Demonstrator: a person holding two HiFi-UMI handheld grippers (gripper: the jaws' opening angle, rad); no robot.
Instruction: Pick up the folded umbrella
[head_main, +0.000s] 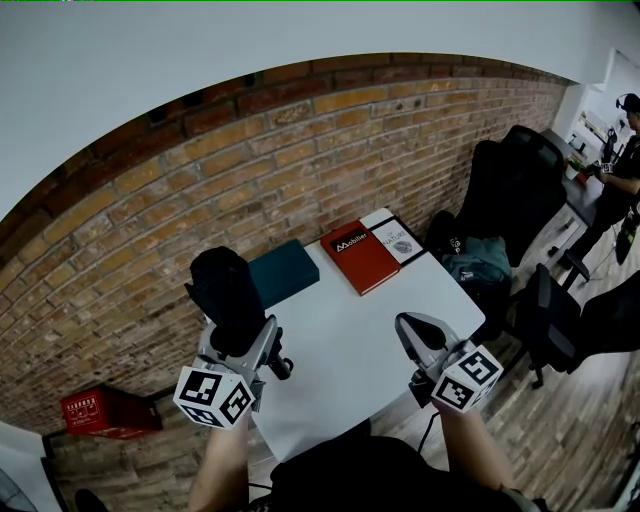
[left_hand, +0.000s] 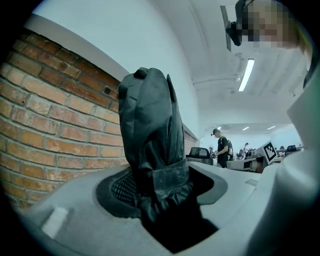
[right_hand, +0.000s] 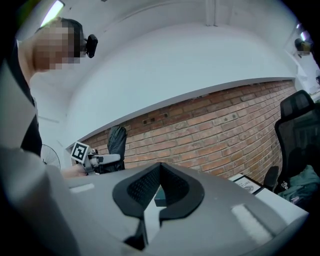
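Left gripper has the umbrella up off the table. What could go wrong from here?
1. The left gripper clamps the umbrella low down, on bunched fabric. Most of it stands above the jaws, so it could tip or slide out.
2. The brick wall is close beside it, and a swing that way might knock the umbrella.
3. The right gripper is shut and empty, apart from the umbrella, so it gives no support if the grip slips.

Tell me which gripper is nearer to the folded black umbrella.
Left. The left gripper is clamped on the folded black fabric umbrella, holding it upright; the right gripper hangs empty, apart from it, over the white table.
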